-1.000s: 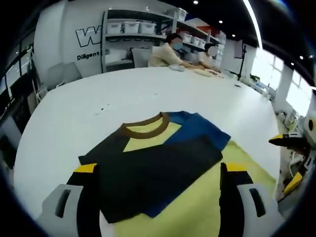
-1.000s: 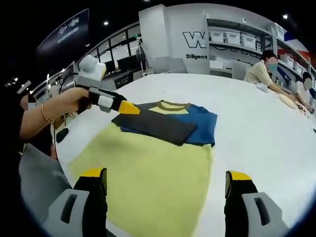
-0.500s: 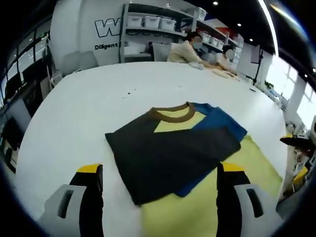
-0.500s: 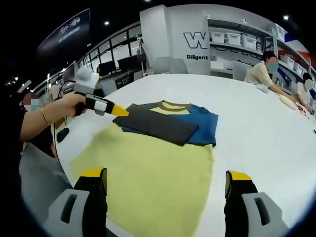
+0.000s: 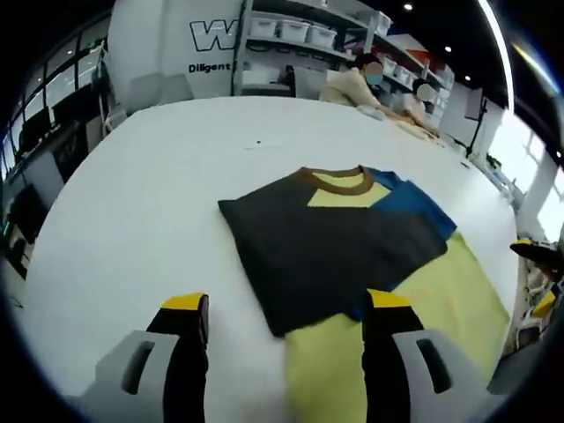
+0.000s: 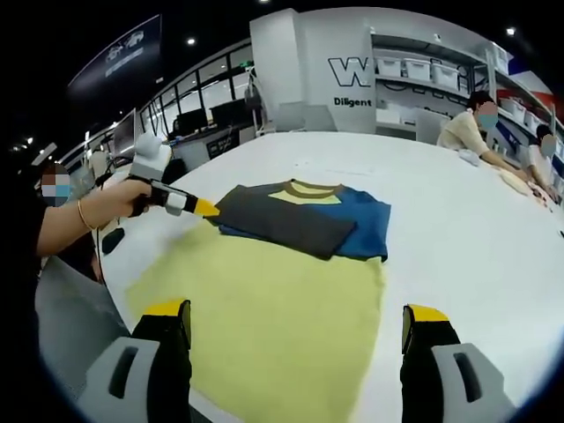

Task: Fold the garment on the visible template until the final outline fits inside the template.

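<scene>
— Where was the yellow T-shirt with black and blue sleeves [image 5: 344,238]?

— Flat on the white bench [image 5: 141,203], sleeves folded in, collar far. I had drawn my left tool [image 5: 282,326] back; both tools [image 6: 295,330] were released, so the bottom fold remained.

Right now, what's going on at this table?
A person is folding a T-shirt on a white table, a two-jaw gripper in each hand. Both sleeves, one dark and one blue, are already folded across the chest below the brown collar; the yellow lower half lies flat and unfolded. The left gripper sits by the shirt's folded edge, gripping nothing. The right gripper hovers open over the hem end.
</scene>
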